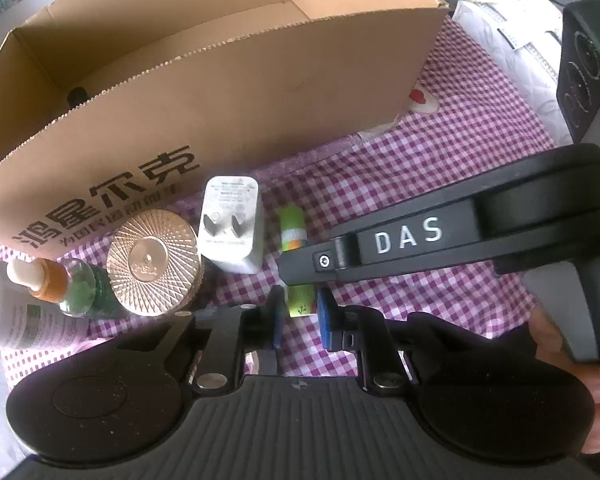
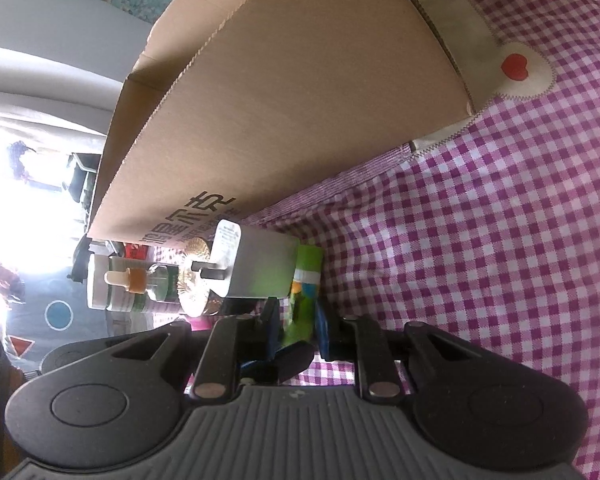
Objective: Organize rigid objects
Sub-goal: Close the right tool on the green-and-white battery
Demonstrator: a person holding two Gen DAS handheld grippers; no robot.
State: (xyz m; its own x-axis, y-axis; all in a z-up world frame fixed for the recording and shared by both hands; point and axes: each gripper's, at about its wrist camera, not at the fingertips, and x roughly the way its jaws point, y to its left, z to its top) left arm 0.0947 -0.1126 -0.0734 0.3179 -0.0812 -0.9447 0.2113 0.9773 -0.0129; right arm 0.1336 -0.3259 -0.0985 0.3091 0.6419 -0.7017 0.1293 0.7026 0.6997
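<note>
— While both tools are crowding the same spot, what is sitting between the blue pads?

— A small green cylindrical stick with a white and orange band (image 1: 296, 256) is lying on the purple-and-white checked cloth (image 1: 440, 160), just beside the white plastic plug adapter (image 1: 230, 224). The left gripper (image 1: 298, 320) is straddling its near end, fingers apart, pads on either side; whether they are touching it, I cannot tell.

— And the right gripper (image 2: 296, 328)?

— Its fingers are also standing apart around the same stick, seen in the right wrist view with a gap showing on the right side. In the left wrist view its black body marked DAS is crossing over the stick.

— What else is lying there?

— A round gold-lidded jar (image 1: 154, 262) is sitting left of the adapter, then a green glass dropper bottle with an orange collar (image 1: 66, 284) lying down, and a white cylindrical container (image 1: 4, 312) at the edge. An open brown cardboard box printed with black characters (image 1: 220, 92) is standing right behind them.
</note>
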